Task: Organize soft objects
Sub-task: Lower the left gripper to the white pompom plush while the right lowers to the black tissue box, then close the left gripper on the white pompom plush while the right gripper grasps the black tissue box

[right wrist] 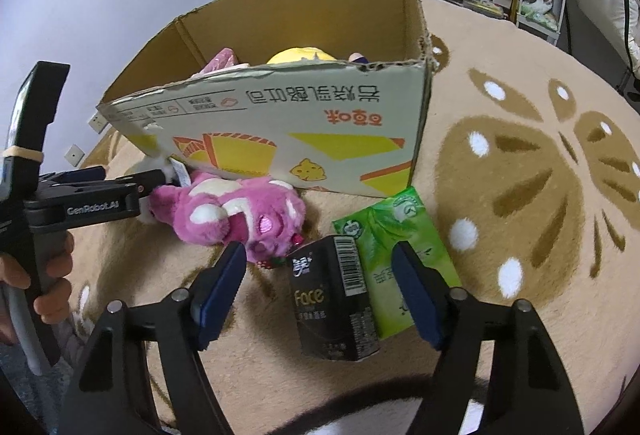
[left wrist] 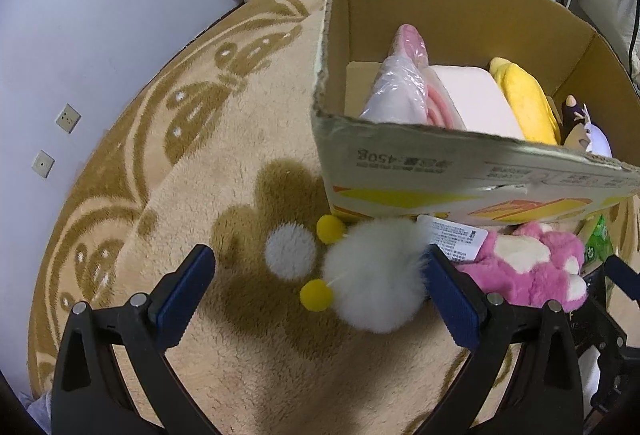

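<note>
With several plush toys already in the open cardboard box (left wrist: 400,155), my left gripper (left wrist: 320,287) stood apart around the fluffy white pom-pom toy (left wrist: 372,275) on the rug, my right gripper (right wrist: 320,291) apart astride the black tissue pack (right wrist: 332,307), and the pink plush bear (right wrist: 232,215) and green tissue pack (right wrist: 400,235) remained outside.

Left claw (left wrist: 320,275) and right claw (right wrist: 320,291) are each showing two black plastic arms with silver screws at the joints and dark blue ribbed pads (right wrist: 218,293). White "GenRobot.AI" lettering is running along the left claw's black body, a tan band wrapping its upright mount. A hand (right wrist: 30,275) is gripping its handle.
</note>
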A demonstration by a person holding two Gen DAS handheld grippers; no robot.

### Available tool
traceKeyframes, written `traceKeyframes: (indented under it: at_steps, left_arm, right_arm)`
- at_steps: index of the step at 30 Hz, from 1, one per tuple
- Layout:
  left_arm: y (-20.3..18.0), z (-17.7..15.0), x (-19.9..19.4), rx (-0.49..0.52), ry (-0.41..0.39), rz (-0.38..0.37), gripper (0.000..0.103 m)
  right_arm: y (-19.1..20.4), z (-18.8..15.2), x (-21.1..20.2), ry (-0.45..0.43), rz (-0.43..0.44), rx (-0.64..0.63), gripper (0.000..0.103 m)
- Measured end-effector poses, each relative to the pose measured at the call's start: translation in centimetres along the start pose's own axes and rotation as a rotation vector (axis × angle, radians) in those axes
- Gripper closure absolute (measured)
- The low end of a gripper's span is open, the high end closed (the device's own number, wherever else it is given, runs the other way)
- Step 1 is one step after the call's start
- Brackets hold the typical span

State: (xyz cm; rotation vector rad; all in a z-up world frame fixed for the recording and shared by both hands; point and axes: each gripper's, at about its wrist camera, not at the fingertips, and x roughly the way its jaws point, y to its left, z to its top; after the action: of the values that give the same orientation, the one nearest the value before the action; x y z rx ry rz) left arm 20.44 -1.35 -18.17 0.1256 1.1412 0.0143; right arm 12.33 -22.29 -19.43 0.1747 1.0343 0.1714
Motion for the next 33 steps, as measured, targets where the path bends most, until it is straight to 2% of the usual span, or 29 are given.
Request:
traceKeyframes:
  at_steps: [14, 19, 25, 27, 29, 31, 33]
  left_arm:
    - [0.8, -0.3, 1.6, -0.068, 0.037, -0.056, 0.003]
    - [1.4, -0.2, 2.1, -0.073, 0.046, -0.071, 0.007]
    - [1.5, -0.3, 2.4, -0.068, 0.049, -0.117, 0.022]
    - [1.1, -0.4, 2.4, -0.068, 0.051, -0.142, 0.033]
    - [1.1, -0.4, 2.5, -0.073, 0.059, -0.174, 0.039]
    - [1.1, -0.4, 2.6, -0.072, 0.063, -0.194, 0.047]
    - [0.4, -0.5, 2.7, -0.053, 0.08, -0.191, 0.06]
  right_arm:
    - [0.3, 0.5, 0.1, 0.013, 0.051, 0.006, 0.025]
    - [0.3, 0.5, 0.2, 0.015, 0.048, 0.004, 0.025]
    - [0.4, 0.5, 0.3, 0.018, 0.045, 0.002, 0.025]
    - [0.5, 0.5, 0.4, 0.02, 0.044, 0.0, 0.025]
    - [0.6, 0.4, 0.4, 0.02, 0.047, 0.002, 0.025]
    - [0.6, 0.3, 0.3, 0.021, 0.045, 0.002, 0.029]
    - [0.6, 0.2, 0.3, 0.021, 0.038, -0.002, 0.032]
